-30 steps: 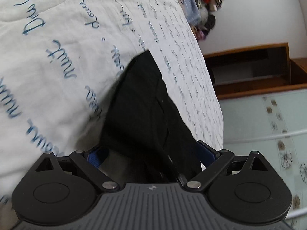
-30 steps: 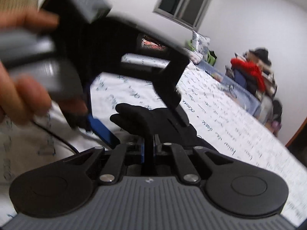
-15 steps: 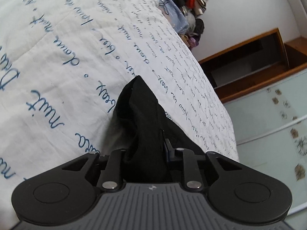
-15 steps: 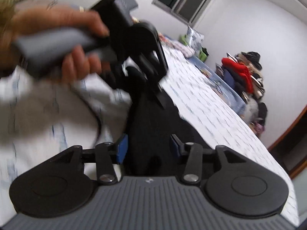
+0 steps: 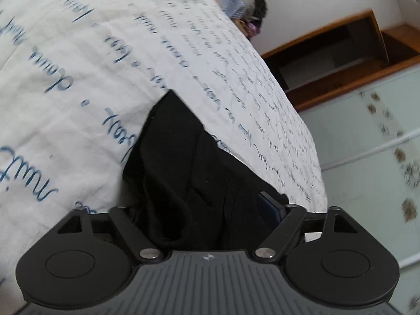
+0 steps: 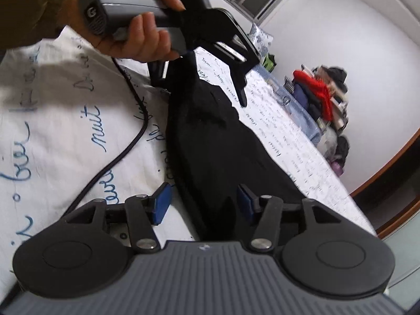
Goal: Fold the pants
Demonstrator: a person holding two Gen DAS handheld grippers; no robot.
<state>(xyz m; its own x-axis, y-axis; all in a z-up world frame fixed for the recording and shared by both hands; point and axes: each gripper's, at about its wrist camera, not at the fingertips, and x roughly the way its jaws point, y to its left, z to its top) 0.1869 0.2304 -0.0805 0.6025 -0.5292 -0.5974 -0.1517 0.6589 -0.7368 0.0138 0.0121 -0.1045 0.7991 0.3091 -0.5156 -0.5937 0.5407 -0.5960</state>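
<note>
1. Right gripper (image 6: 203, 204), nearest in its own view: the blue pads stand apart and the jaws are opening. A bunched end of the black pants (image 6: 220, 141) lies between them; the left pad is clear of the cloth, while contact at the right pad cannot be told.
2. Left gripper (image 5: 204, 207): the jaws are opening, with a thick fold of the pants (image 5: 189, 168) between the fingers. Only one pad shows, so whether it presses cannot be told.
3. The pants lie as a long dark strip on the script-printed bedspread (image 6: 65, 120), near its edge.
4. Risk, as a judgement: with both grips loosening, the gathered folds may spring open or slide toward the bed's edge.
5. Beyond the pants, a hand (image 6: 141, 34) carries the left gripper; farther off, a clothes pile (image 6: 323, 92) stands by the wall.
</note>
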